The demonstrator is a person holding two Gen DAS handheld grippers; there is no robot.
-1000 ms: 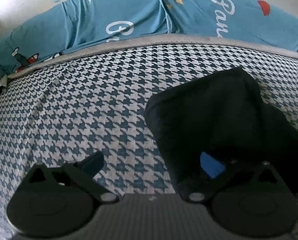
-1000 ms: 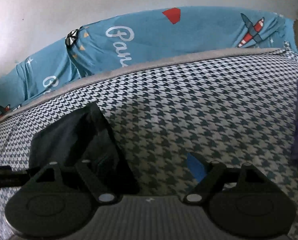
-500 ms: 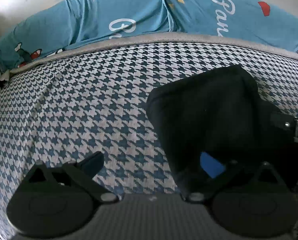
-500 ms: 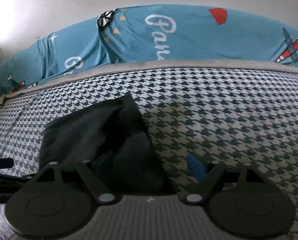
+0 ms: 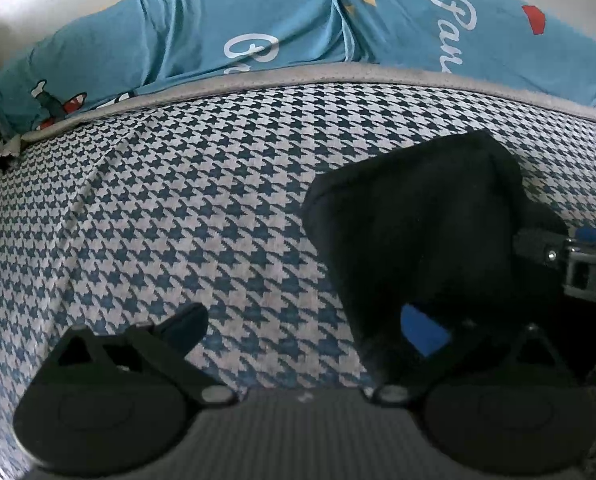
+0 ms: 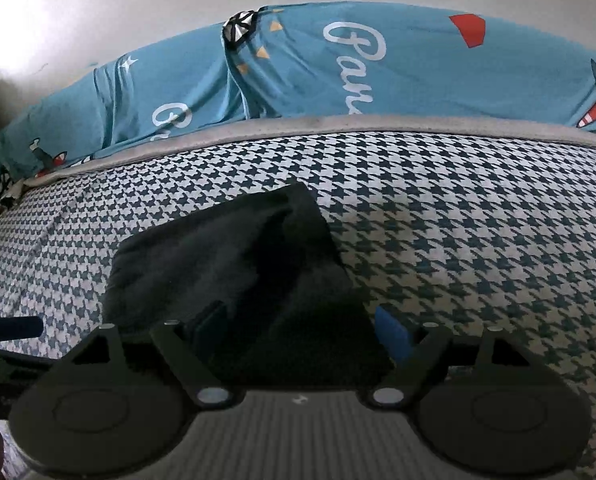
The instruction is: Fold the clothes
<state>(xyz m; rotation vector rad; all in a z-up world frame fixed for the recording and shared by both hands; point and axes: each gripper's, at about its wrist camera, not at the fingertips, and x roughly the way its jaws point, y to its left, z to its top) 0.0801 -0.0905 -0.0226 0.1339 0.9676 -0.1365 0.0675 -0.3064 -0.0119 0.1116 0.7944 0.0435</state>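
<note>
Black cloth, a dark garment [image 6: 233, 264] already doubled into a thick rectangle, lies on the houndstooth mattress [image 5: 145, 216] of a bed as a person works two hand-held tongs over it. The left tongs [image 5: 302, 328] stand spread, one finger over bare houndstooth and the blue-padded finger low against the garment's near-left edge, pinching nothing. The right tongs [image 6: 302, 332] are spread too, straddling the near edge of the bundle, with cloth between the fingers but no squeeze on it.

Whether another fold is wanted or the bundle is done, the pictures cannot say; it would fit both.

The danger, as it looks from here, is in the layers. The right side of the stack sits loose and ridged, and a grip taking only the top ply would likely peel the bundle open, while a deep bite could drag the whole stack across the slack cover. The two tools also crowd one another at the near edge: the right one's body shows at the border of the left camera's view, so a sideways sweep could knock them together.

Room is generous elsewhere. Open mattress runs left, right and beyond the garment up to a grey piped seam [image 6: 338, 124], behind which teal printed bedding [image 6: 398, 76] banks up against a pale wall [image 6: 137, 8].
</note>
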